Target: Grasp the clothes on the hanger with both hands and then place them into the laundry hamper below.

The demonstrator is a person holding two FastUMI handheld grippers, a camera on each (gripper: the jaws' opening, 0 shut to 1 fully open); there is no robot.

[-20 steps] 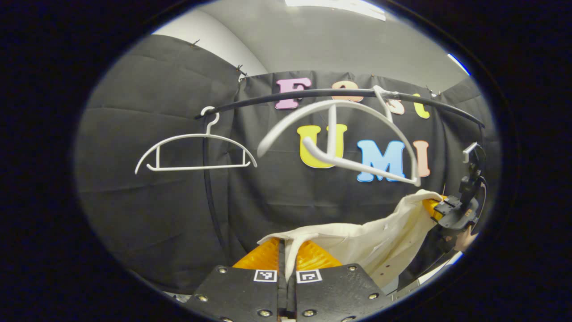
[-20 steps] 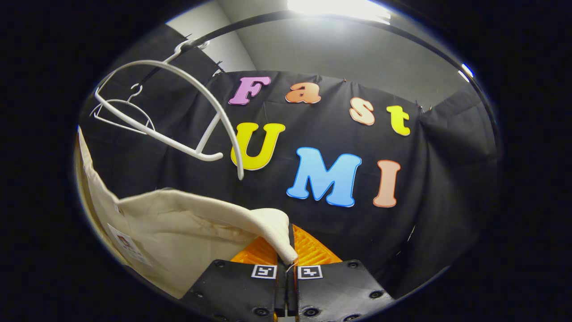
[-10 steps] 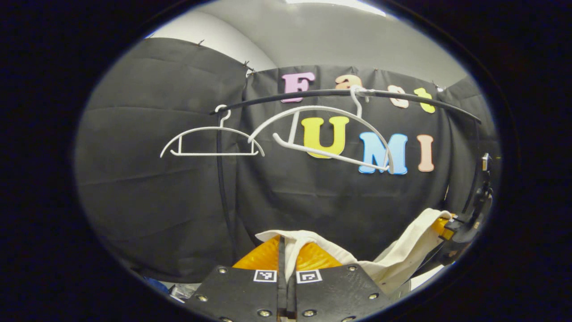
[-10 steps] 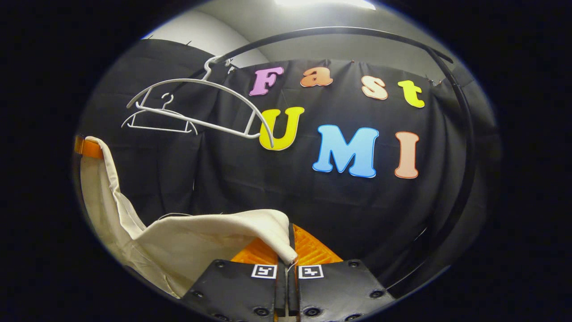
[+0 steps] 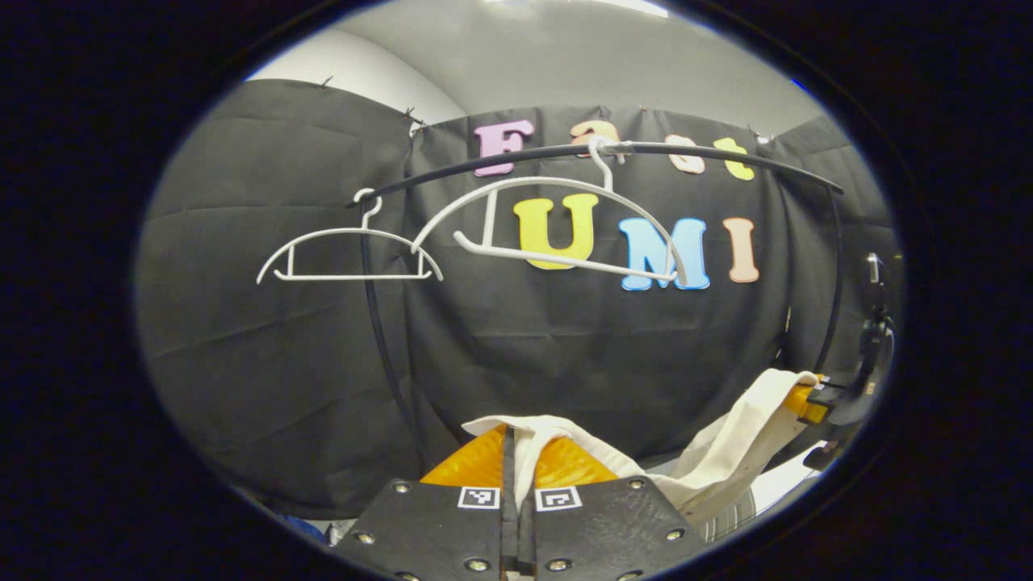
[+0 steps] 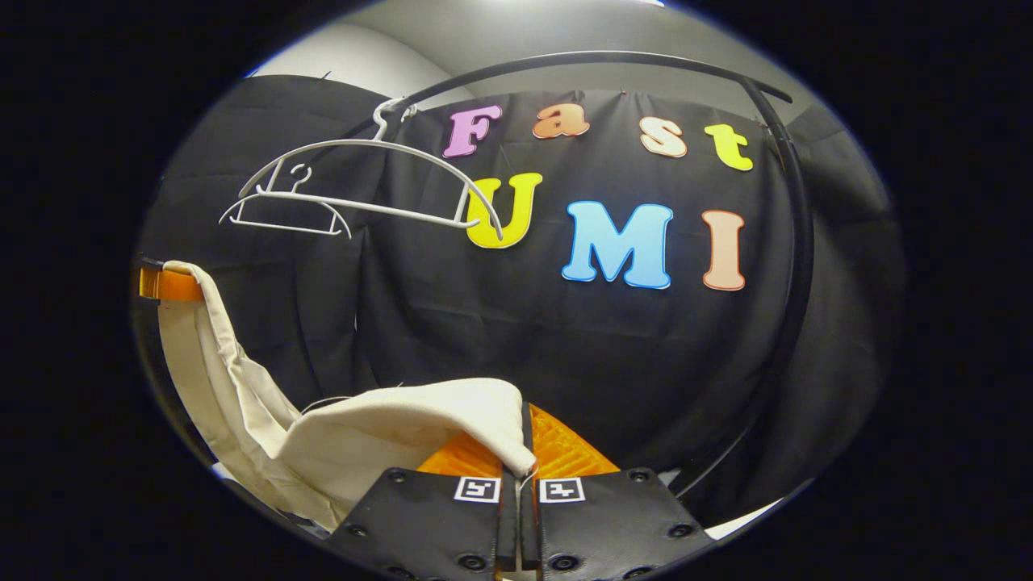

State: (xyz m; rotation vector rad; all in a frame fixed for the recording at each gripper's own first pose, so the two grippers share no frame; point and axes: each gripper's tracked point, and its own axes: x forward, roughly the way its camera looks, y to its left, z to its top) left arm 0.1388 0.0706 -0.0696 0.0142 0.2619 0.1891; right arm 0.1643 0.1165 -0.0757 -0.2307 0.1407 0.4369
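Note:
A cream garment (image 5: pixel 710 460) hangs slack between my two grippers, off the hangers. My left gripper (image 5: pixel 515 452) is shut on one corner of it at the bottom of the left gripper view. My right gripper (image 6: pixel 523 452) is shut on another fold of the cream garment (image 6: pixel 387 432) at the bottom of the right gripper view. In the left gripper view the right gripper (image 5: pixel 815 397) also shows at the far right edge, pinching the cloth. The left gripper (image 6: pixel 165 284) appears at the left edge of the right gripper view. Two bare white hangers (image 5: pixel 549 234) hang on the black rail (image 5: pixel 710 157).
The smaller white hanger (image 5: pixel 349 257) hangs farther left on the rail. The rail's black upright (image 6: pixel 795 266) curves down at the right of the right gripper view. A pale surface (image 5: pixel 779 484) shows low at the right, beneath the garment.
Both grippers have drawn back and down from the rail with the garment held. The bare larger hanger has swung back and now hangs nearly level, looking smaller and farther away.

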